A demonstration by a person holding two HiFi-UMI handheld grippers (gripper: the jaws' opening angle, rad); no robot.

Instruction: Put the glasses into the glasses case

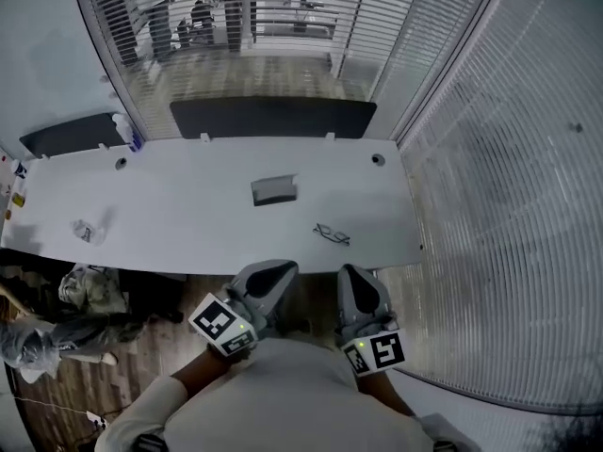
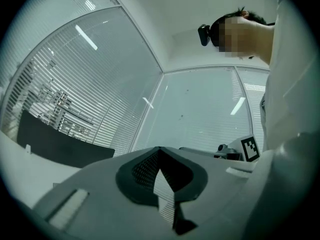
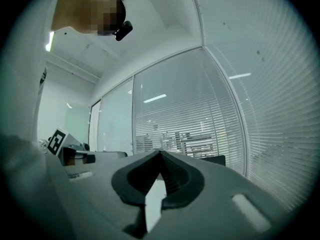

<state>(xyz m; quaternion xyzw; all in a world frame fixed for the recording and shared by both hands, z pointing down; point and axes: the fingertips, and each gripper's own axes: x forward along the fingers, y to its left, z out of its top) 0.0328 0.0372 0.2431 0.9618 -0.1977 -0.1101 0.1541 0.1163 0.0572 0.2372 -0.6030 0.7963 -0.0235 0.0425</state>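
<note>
The dark-framed glasses (image 1: 332, 234) lie on the white table (image 1: 188, 196), near its front edge, right of middle. The grey glasses case (image 1: 273, 190) sits open at the table's middle, behind and left of the glasses. My left gripper (image 1: 275, 269) and right gripper (image 1: 356, 273) are side by side close to my body, in front of the table's near edge, short of both objects. In the left gripper view the jaws (image 2: 159, 150) meet at the tips with nothing between them. The right gripper's jaws (image 3: 160, 154) also meet, empty. Neither gripper view shows the glasses or the case.
A small crumpled clear object (image 1: 87, 232) lies at the table's left. Dark panels (image 1: 273, 118) stand behind the far edge. Glass walls with blinds (image 1: 509, 205) close off the right and back. Bags and clothing (image 1: 89, 290) sit on the floor at the left.
</note>
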